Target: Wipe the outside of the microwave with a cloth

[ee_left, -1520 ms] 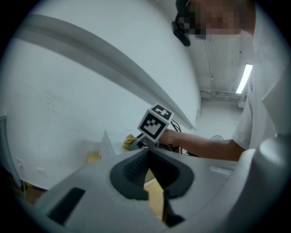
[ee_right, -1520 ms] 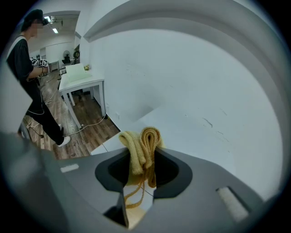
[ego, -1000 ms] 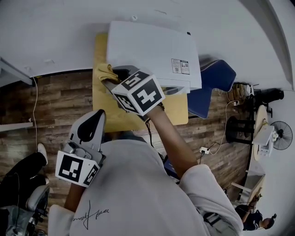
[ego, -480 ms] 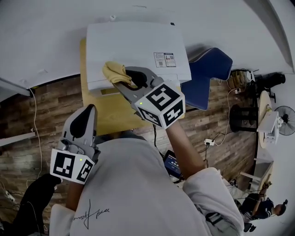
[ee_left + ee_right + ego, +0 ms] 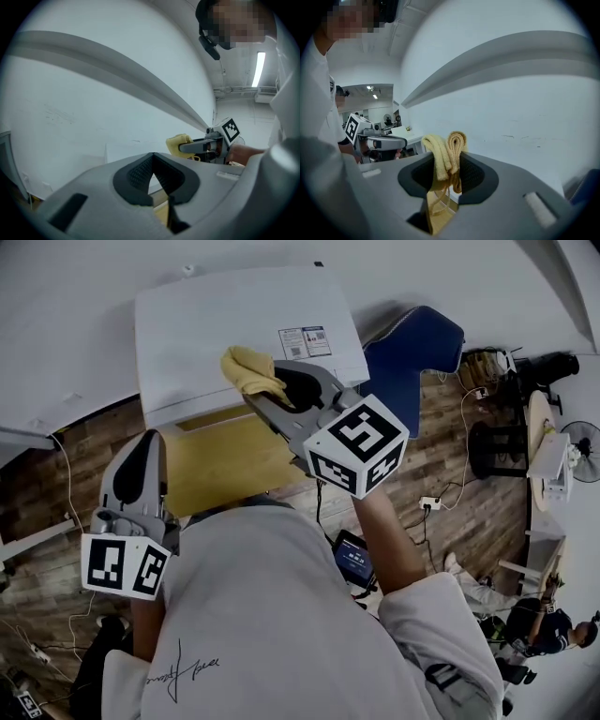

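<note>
In the head view a white microwave [image 5: 216, 329] stands on a yellow wooden table [image 5: 220, 470] against a white wall. My right gripper [image 5: 261, 382] is shut on a folded yellow cloth [image 5: 249, 367], which lies over the microwave's top near its front edge. The right gripper view shows the cloth [image 5: 447, 152] bunched between the jaws. My left gripper [image 5: 142, 444] hangs at the table's left front, away from the microwave, its jaws shut with nothing between them [image 5: 152, 161]. From the left gripper view I see the cloth [image 5: 177, 142] and the right gripper [image 5: 190, 146].
A blue chair [image 5: 412, 357] stands right of the microwave. The floor is wood planks with cables and a power strip [image 5: 427, 529]. A small lit screen [image 5: 354, 563] sits below my right arm. A round table [image 5: 539, 442] and other furniture stand at the far right.
My right gripper has carried the cloth from the microwave's front left corner up onto its top, moving right. The left gripper has stayed low and shut.
</note>
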A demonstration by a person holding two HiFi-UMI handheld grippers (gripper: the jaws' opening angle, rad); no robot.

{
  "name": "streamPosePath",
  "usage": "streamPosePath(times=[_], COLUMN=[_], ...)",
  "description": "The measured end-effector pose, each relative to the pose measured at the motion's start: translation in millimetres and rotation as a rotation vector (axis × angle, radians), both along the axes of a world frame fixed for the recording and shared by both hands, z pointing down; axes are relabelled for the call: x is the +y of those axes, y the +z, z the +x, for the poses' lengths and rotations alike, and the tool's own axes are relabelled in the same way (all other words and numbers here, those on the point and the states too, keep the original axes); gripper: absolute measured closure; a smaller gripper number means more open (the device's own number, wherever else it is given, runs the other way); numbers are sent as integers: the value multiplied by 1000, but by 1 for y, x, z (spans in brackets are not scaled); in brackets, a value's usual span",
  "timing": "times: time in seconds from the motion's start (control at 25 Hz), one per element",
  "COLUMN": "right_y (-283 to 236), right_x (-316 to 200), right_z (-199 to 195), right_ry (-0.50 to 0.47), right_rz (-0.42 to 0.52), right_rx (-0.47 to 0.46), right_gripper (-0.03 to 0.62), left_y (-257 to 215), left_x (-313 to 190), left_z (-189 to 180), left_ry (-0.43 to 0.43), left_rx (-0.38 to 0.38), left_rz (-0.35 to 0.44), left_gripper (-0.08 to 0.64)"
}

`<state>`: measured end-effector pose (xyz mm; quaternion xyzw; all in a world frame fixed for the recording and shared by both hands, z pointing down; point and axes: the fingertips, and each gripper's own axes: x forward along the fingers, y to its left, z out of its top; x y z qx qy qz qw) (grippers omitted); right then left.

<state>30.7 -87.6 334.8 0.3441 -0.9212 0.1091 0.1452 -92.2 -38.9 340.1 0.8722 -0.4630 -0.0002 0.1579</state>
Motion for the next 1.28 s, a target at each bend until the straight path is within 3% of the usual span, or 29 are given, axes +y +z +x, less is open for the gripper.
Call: streamPosePath(times=[0.36,0.68,0.96,1.28], right_y=[-4,11,18,20], right_x=[5,21,30,31], right_z=[61,89,91,85], right_ry=[99,162,151,138], right_rz=[20,8,12,8], right_rx=[-82,-92,-36,-37], right_gripper=[468,471,474,474], left_y=[-1,-1,1,4], left_x=[-10,-7,-7,-7], left_z=[5,4,8,10], left_ry=[-34,-72,-76,-66], left_rx=[-25,-7,-4,-11], left_rz=[28,42,35,29], left_gripper=[571,571,571,571])
